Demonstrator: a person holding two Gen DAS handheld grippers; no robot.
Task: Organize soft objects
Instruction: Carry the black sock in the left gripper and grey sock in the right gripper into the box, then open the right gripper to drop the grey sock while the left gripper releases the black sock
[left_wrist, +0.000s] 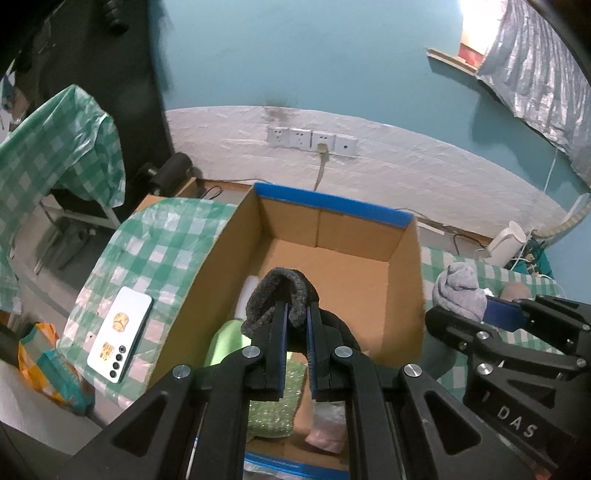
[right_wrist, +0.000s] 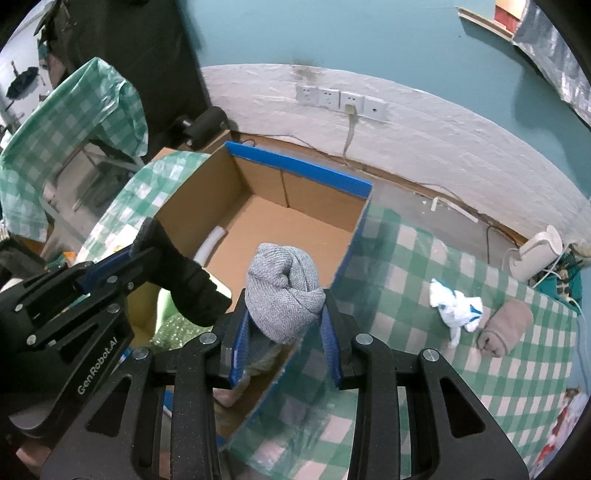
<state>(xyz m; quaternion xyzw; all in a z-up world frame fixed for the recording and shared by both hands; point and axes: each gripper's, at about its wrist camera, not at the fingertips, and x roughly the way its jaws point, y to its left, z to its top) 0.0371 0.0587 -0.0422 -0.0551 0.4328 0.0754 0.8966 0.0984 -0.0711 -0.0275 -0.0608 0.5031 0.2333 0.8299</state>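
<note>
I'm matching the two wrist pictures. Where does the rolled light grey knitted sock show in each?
Left wrist: rolled light grey knitted sock at right, beyond the cardboard box's right wall.
Right wrist: sock at centre, between the jaws.
Shared landmark: blue-rimmed open cardboard box.

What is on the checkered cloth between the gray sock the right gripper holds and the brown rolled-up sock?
A crumpled white and blue sock lies there, right beside the brown rolled sock, out past the gray sock. The right wrist view shows it.
</note>
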